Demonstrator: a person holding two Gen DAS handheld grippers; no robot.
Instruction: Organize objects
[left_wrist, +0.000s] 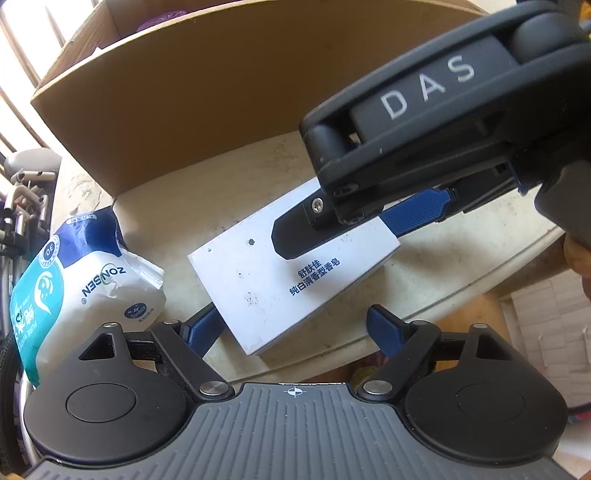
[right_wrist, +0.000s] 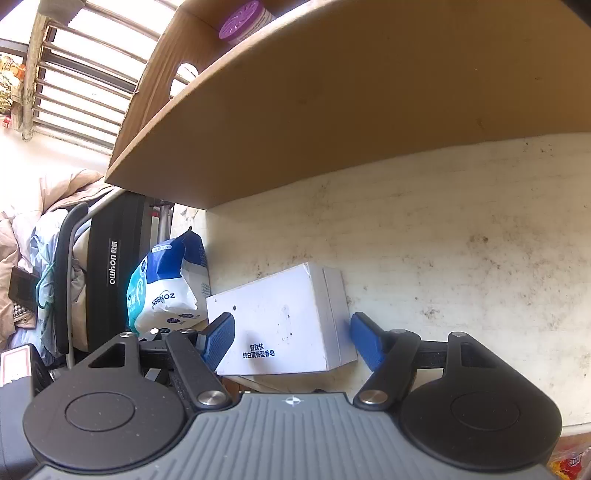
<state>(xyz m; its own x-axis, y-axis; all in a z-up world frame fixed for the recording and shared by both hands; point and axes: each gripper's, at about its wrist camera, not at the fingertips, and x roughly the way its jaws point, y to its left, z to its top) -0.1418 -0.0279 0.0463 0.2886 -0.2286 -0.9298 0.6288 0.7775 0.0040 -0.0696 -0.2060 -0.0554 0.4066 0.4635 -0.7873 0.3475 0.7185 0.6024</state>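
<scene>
A white soap box (left_wrist: 280, 273) with blue Chinese print lies flat on the pale table, near its front edge. It also shows in the right wrist view (right_wrist: 284, 317). My right gripper (right_wrist: 295, 336) is open, its blue fingers on either side of the box; I cannot tell if they touch it. In the left wrist view the right gripper (left_wrist: 365, 225) reaches in from the upper right over the box. My left gripper (left_wrist: 291, 328) is open and empty just before the box's near end. A blue and white wipes pack (left_wrist: 74, 280) lies to the left.
A large cardboard box (right_wrist: 332, 122) stands behind the soap box, with a purple-lidded container (right_wrist: 243, 20) inside. The wipes pack (right_wrist: 166, 288) sits at the table's left edge. The stained tabletop (right_wrist: 461, 258) stretches to the right. Clothes and a black treadmill (right_wrist: 107, 273) lie beyond the left edge.
</scene>
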